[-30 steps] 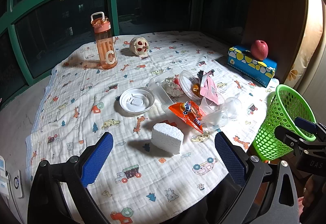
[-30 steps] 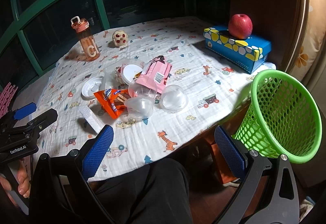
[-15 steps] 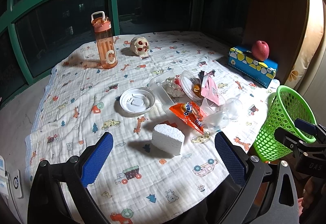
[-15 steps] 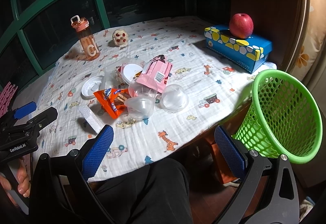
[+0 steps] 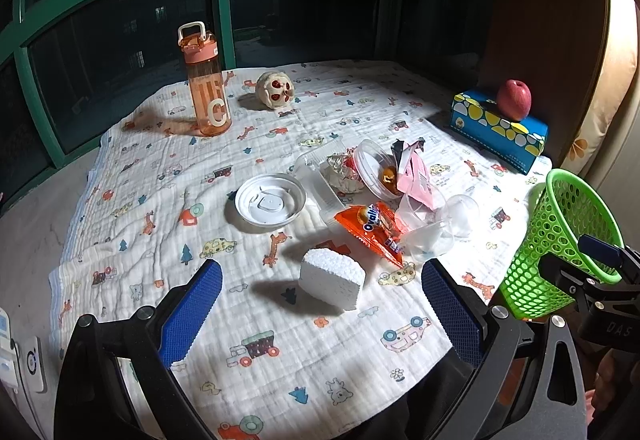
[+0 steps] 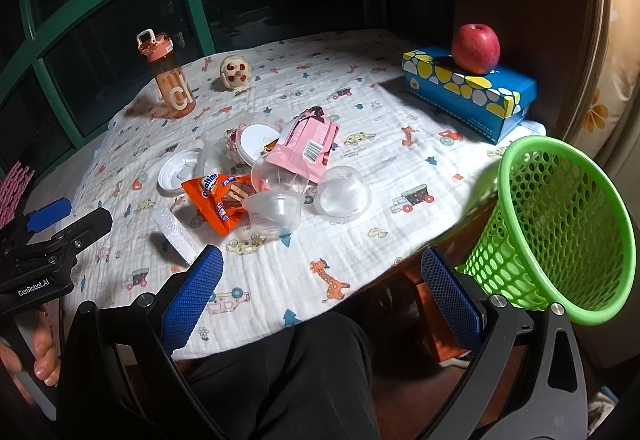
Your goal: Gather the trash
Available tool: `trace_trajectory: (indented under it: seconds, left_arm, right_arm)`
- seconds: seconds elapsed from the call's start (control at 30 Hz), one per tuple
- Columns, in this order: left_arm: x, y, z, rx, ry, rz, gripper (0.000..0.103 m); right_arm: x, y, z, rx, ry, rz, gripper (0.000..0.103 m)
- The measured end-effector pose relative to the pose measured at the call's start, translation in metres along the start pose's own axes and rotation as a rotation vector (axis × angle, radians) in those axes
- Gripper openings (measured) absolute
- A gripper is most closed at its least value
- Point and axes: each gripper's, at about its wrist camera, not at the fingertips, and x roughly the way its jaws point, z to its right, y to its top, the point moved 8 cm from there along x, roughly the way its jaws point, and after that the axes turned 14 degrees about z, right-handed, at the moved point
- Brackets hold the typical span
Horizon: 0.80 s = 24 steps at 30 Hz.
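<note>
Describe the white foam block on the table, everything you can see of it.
The white foam block is a thick slab that looks like polystyrene, with a pebbly surface, one rounded edge and straight cut sides. It lies alone on the printed tablecloth, just short of the orange Ovaltine wrapper without touching it. It is the trash piece nearest the open left gripper. Nothing grips it.

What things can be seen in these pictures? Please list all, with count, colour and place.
water bottle: 1, orange, far left
skull toy: 1, cream, beside bottle
tissue box: 1, blue-yellow, far right
apple: 1, red, on tissue box
lid: 1, white, centre
Ovaltine wrapper: 1, orange, centre
pink packet: 1, centre pile
foam block: 1, white, near edge
basket: 1, green, beside table
left gripper: jaws open
right gripper: jaws open
</note>
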Motion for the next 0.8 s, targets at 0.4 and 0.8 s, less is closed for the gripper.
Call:
trace_trajectory:
  seconds: [0.4, 0.8]
  left_arm:
    - [0.009, 0.006, -0.007, -0.006, 0.012, -0.004, 0.097]
    - [0.017, 0.01, -0.03, -0.035, 0.048, -0.016, 0.097]
  right_arm:
    - [0.011, 0.006, 0.002, -0.006, 0.0, -0.009, 0.098]
    - [0.028, 0.016, -0.001, -0.042, 0.014, -0.013, 0.098]
